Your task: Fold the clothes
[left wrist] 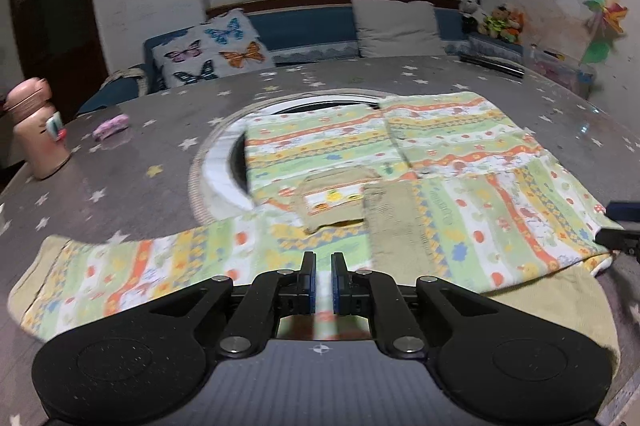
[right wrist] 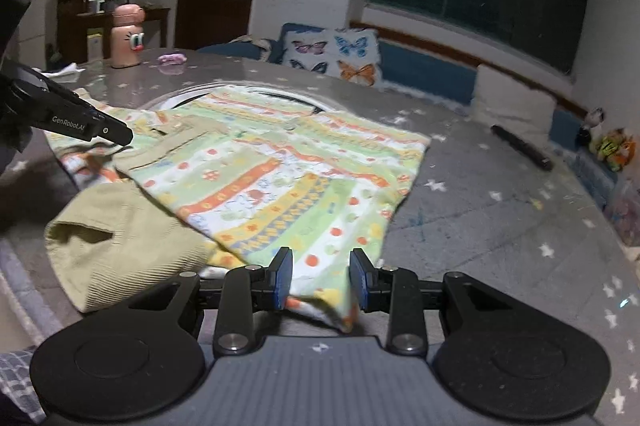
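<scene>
A child's patterned shirt (left wrist: pixel 360 162) with green, orange and yellow stripes and tan collar and cuffs lies on the grey star-print table (left wrist: pixel 160 114). One sleeve (left wrist: pixel 120 274) stretches out to the left. My left gripper (left wrist: pixel 323 262) hovers over the shirt's near edge, its fingers nearly together with a thin gap and no cloth clearly between the tips. In the right wrist view my right gripper (right wrist: pixel 320 266) is open, with a corner of the shirt (right wrist: pixel 320 298) lying between its fingers. The tan cuff (right wrist: pixel 120 238) lies to its left. The left gripper (right wrist: pixel 80 122) also shows at the far left.
A pink bottle (left wrist: pixel 36 130) and a small pink item (left wrist: pixel 112 126) stand at the table's left. A round white ring (left wrist: pixel 224 162) lies under the shirt. A dark rod (right wrist: pixel 520 146) lies at the right. A sofa with cushions (left wrist: pixel 216 46) is behind the table.
</scene>
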The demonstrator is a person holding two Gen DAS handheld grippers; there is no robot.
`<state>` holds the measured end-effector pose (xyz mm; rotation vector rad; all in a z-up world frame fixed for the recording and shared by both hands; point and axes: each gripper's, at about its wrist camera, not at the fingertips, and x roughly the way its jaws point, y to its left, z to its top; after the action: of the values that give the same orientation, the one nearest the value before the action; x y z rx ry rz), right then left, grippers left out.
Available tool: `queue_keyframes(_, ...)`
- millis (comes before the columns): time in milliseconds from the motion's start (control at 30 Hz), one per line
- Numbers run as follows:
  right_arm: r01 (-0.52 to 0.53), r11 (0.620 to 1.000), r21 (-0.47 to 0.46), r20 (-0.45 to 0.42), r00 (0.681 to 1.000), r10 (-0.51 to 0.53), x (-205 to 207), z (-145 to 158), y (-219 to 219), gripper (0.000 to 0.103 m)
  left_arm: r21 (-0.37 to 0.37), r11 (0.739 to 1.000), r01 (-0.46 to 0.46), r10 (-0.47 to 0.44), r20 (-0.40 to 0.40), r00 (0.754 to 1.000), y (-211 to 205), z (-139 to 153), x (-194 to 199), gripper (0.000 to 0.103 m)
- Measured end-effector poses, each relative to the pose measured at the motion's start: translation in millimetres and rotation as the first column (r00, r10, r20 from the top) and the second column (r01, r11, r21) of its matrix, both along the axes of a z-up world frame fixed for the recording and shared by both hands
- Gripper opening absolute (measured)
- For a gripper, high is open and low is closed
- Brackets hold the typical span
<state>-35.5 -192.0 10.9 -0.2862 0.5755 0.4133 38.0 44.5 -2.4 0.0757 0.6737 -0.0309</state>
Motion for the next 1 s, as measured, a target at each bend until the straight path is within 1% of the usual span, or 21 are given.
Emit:
queue_keyframes(33,-0.006,1.0,0.003,-0.008,1.0,0.006,1.1,0.4,0.6,0.031,-0.001,1.0,-0.021,0.021,0.002,1.0,5.5,1.4,-3.2,0.01)
queue_keyframes(100,-0.014,1.0,-0.01,0.006,1.0,0.014,2.0,2.4,3.4,0.031,-0.002,0.998,-0.065,0.065,0.009,0.998,17.2,3.8,-9.5,0.014)
queue_keyframes(167,-0.015,1.0,0.006,0.022,1.0,0.015,3.7,7.8,5.6,0.031,-0.001,0.994,-0.114,0.114,0.014,0.993,30.0,5.4,-14.5,0.026)
queue_keyframes(233,-0.024,0.999,0.025,0.028,0.999,0.023,6.9,11.6,8.5,0.032,0.008,0.985,-0.172,0.172,0.02,0.985,44.6,5.9,-18.5,0.028)
queue_keyframes(300,-0.043,0.999,0.033,0.013,0.999,0.043,12.0,10.8,13.8,0.032,0.011,0.973,-0.232,0.232,0.02,0.973,60.1,5.6,-21.2,0.03)
queue_keyframes(367,-0.066,0.997,0.033,-0.012,0.998,0.066,17.0,7.7,20.3,0.032,0.008,0.954,-0.3,0.3,0.018,0.954,77.8,5.3,-22.4,0.035)
queue_keyframes(433,-0.084,0.996,0.015,-0.033,0.996,0.085,18.7,1.5,27.5,0.032,0.009,0.929,-0.371,0.37,0.023,0.929,95.8,5.3,-23.2,0.039)
queue_keyframes(600,-0.092,0.996,0.014,-0.044,0.995,0.092,21.7,0.5,33.9,0.033,0.036,0.856,-0.516,0.515,0.035,0.857,134.7,1.4,-22.1,0.04)
queue_keyframes(700,-0.092,0.996,0.01,-0.047,0.995,0.092,22.3,0.1,34.4,0.033,0.038,0.806,-0.591,0.59,0.032,0.807,155.5,-2.5,-20.4,0.04)
queue_keyframes(767,-0.091,0.996,0.01,-0.048,0.995,0.091,22.6,-0.2,34.7,0.033,0.032,0.781,-0.624,0.623,0.033,0.782,165.6,-5.0,-20.4,0.043)
queue_keyframes(833,-0.089,0.996,0.011,-0.05,0.995,0.09,23.2,-0.2,34.8,0.034,0.025,0.767,-0.641,0.641,0.022,0.767,175.1,-8.2,-18.6,0.044)
queue_keyframes(867,-0.089,0.996,0.01,-0.049,0.995,0.09,23.4,-0.3,34.7,0.035,0.016,0.764,-0.645,0.645,0.016,0.764,179.2,-9.7,-17.3,0.044)
queue_keyframes(1000,-0.086,0.996,0.01,-0.048,0.995,0.087,23.7,-0.3,34.0,0.036,-0.018,0.764,-0.644,0.645,0.009,0.764,189.1,-10.5,-14.5,0.044)
